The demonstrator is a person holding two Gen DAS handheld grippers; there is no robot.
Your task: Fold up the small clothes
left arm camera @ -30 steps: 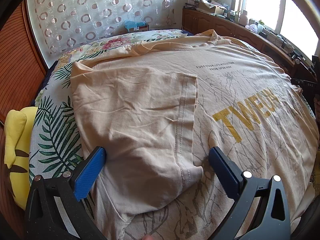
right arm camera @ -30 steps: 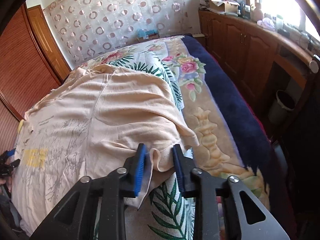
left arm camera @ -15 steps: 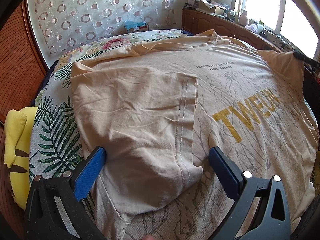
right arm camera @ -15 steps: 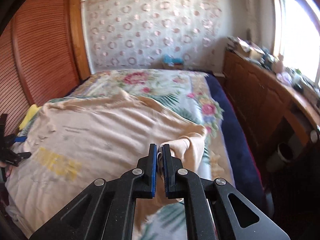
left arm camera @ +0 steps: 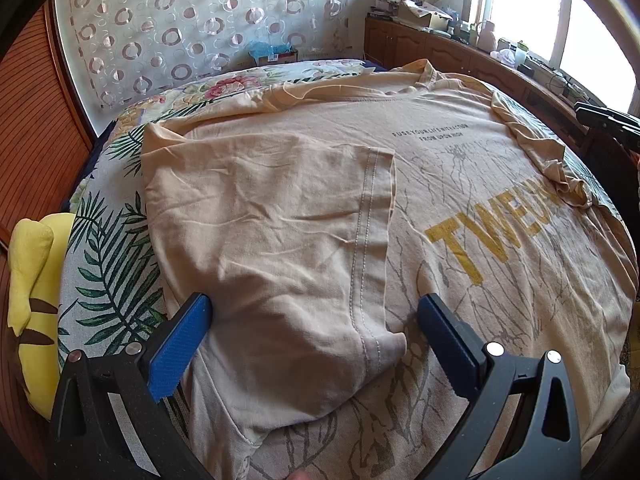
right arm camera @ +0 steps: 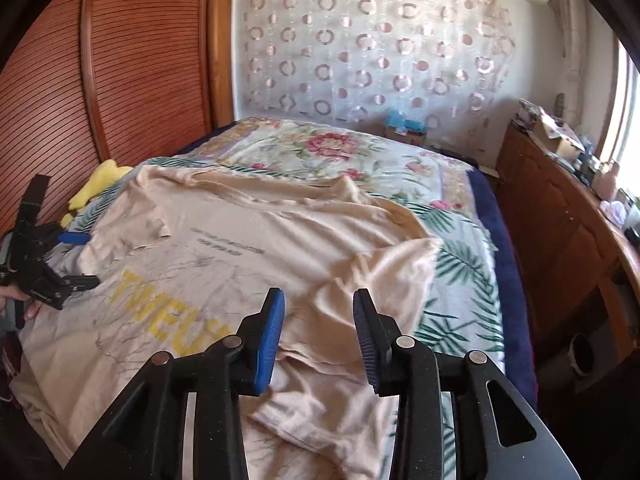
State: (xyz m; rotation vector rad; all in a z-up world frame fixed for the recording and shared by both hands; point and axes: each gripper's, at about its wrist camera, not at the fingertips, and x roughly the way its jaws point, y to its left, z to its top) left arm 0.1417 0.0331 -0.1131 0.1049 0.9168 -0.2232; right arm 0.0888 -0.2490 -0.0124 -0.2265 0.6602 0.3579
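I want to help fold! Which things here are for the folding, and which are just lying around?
For the folding: beige T-shirt, its folded-in sleeve, left gripper, right gripper, whose jaws are opening.

Just lying about: yellow plush toy, cardboard box, flowery bedspread.

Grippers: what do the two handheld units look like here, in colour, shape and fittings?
Both match: the left gripper and right gripper have matte black angular frames with triangular cut-outs and round silver bolt heads. Their fingers carry flat blue pads with a fine ribbed texture. No cables or sleeves show.
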